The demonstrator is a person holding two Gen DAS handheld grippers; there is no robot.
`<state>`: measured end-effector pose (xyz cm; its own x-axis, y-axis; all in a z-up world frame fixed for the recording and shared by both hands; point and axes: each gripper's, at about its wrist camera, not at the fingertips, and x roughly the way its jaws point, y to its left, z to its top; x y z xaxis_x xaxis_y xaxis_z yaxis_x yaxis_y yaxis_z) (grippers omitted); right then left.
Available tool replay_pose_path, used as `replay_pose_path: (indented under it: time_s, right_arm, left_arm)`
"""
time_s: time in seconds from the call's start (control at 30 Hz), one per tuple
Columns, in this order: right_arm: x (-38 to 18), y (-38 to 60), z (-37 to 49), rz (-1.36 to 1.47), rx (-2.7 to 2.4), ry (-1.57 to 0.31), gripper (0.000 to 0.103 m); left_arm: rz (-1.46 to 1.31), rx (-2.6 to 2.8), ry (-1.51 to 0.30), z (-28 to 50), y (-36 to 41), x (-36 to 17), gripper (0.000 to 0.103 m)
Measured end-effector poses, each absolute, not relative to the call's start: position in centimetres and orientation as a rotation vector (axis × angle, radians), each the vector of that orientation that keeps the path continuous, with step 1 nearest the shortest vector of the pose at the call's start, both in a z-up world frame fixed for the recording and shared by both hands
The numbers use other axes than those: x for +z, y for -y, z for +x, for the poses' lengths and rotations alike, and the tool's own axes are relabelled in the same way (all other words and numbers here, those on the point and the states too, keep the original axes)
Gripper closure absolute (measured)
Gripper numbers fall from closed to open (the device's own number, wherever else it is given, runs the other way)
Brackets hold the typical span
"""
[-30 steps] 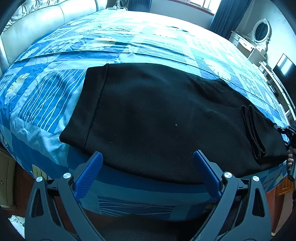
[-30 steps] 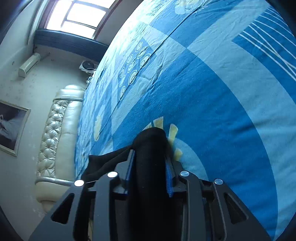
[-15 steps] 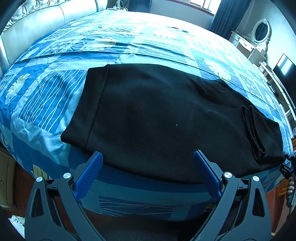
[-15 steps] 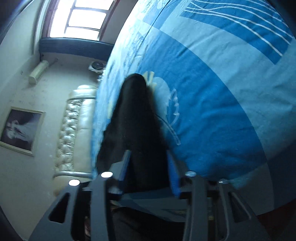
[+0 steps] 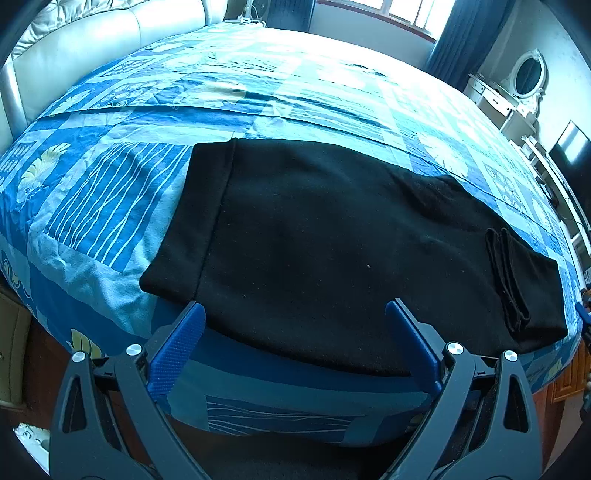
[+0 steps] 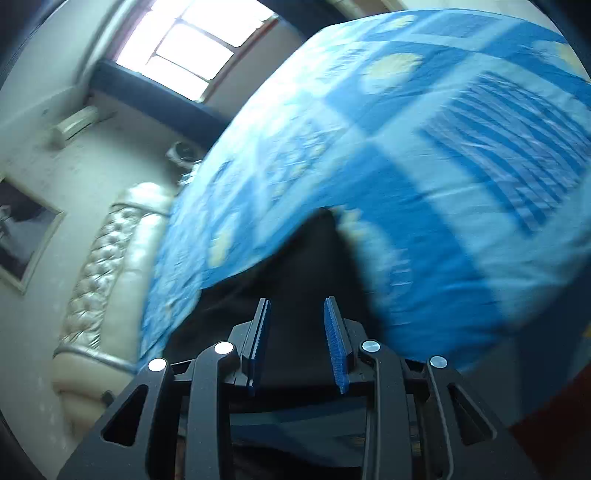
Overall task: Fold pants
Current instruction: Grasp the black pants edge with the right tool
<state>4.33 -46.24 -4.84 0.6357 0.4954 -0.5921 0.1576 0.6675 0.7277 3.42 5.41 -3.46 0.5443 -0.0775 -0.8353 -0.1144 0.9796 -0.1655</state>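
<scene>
The bed [image 5: 110, 206], spread with a blue patchwork cover, fills most of both views. A pale tufted headboard [image 5: 92, 40] stands at its far left in the left wrist view; a window [image 5: 402, 11] is on the far wall, with a white dresser and oval mirror [image 5: 524, 77] at far right.

The black pants [image 5: 332, 236] lie flat along the near edge of the bed, waistband at left, leg cuffs doubled over at near right. No container is in view, and no brand, label or legible writing.

The left gripper [image 5: 293, 343] hovers above the near bed edge, jaws spread wide with nothing between them, its blue pads [image 5: 177, 350] clear of the fabric.

The right gripper [image 6: 297, 343] shows in a motion-blurred view. Its jaws stand narrowly apart and are opening. Black cloth of the pants [image 6: 314, 266] lies beyond and below the pads [image 6: 334, 343]; whether they touch it cannot be told.

Against the frame a second earlier: the right gripper then clamped a roll of black fabric between its pads; now the fabric is out of the jaws. The pants' far right edge is flatter, and the left gripper is unchanged.
</scene>
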Motion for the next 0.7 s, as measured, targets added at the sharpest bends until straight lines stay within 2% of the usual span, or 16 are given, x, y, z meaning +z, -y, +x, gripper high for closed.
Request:
replay_pose_path:
  time_s: [0.2, 0.43, 0.57, 0.63, 0.7]
  right_arm:
    - [-8.4, 34.9, 8.8, 0.865, 0.487, -1.047, 0.072]
    - [-11.0, 28.6, 10.1, 0.843, 0.579, -1.145, 0.072]
    - [-11.7, 28.1, 10.3, 0.803, 0.553, -1.172, 0.085]
    - [-11.5, 29.0, 10.0, 0.830, 0.562, -1.164, 0.084]
    - [-10.9, 29.2, 9.7, 0.815, 0.573, -1.149, 0.077]
  left_arm:
    - [-0.214, 0.036, -0.986, 3.3, -6.1, -3.1, 0.005]
    - [-0.272, 0.074, -0.974, 3.6, -8.5, -2.8, 0.005]
    - [-0.307, 0.083, -0.966, 3.9, -10.3, -2.4, 0.005]
    - [-0.330, 0.078, -0.959, 4.2, -11.6, -2.1, 0.005]
    - [-0.366, 0.068, -0.950, 4.7, -13.6, -2.0, 0.005]
